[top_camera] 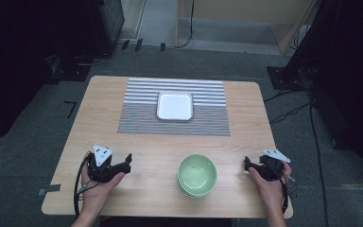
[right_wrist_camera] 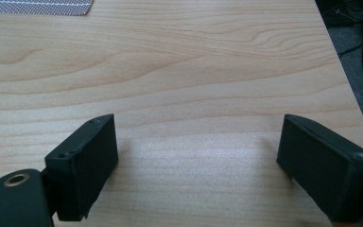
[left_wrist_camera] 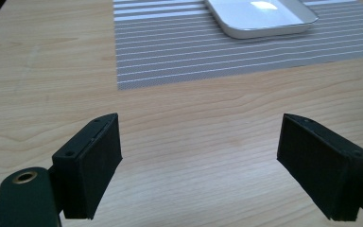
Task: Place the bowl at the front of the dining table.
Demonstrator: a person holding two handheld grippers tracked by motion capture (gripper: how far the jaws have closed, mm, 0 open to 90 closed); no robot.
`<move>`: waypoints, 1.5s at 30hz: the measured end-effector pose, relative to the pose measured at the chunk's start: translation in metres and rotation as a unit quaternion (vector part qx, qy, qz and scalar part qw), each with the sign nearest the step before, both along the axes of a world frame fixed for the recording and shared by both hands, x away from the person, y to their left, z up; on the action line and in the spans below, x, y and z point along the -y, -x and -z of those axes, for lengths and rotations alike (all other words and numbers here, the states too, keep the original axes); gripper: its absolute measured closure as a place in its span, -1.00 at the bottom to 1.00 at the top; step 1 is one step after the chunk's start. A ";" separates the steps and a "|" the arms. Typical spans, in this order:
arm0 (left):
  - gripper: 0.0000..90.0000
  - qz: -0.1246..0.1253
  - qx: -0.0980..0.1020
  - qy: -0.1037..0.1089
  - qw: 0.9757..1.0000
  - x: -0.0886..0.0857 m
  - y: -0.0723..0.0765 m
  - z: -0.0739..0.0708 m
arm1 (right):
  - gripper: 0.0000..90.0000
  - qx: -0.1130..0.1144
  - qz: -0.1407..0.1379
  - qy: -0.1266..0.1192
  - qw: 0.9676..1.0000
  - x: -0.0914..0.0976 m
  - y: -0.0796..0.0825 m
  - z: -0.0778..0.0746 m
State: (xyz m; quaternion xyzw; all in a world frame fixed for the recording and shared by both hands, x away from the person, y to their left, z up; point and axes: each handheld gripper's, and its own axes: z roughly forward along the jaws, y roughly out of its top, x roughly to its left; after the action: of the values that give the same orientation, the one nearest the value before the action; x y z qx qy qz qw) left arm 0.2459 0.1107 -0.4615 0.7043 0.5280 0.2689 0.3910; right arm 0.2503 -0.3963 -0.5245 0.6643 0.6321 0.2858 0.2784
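Left gripper: jaws wide apart, empty, over bare wooden table; right gripper: likewise spread, holding nothing. Between them, near the front edge: stacked pale green bowls, apart from both. Likely glazed ceramic, so rigid, smooth, slippery, breakable, fairly heavy as a stack. Best hold: pinch the top bowl's rim wall. Beyond: white square tray on striped placemat

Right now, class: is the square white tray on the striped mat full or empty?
Empty. The square white tray shows only its bare glossy floor in the high view, with nothing lying inside it on the striped grey mat.
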 end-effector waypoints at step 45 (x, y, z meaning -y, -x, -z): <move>-0.67 0.133 0.012 0.052 0.990 0.098 0.025 -0.038 | -0.07 0.143 -0.077 -0.088 0.983 -0.048 0.026 -0.065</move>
State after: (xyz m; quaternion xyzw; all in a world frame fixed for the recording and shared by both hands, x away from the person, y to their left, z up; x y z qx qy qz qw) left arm 0.2211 0.0129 -0.4234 0.7436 0.4379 0.1954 0.4660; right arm 0.2247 -0.3481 -0.4596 0.5878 0.6075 0.4531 0.2830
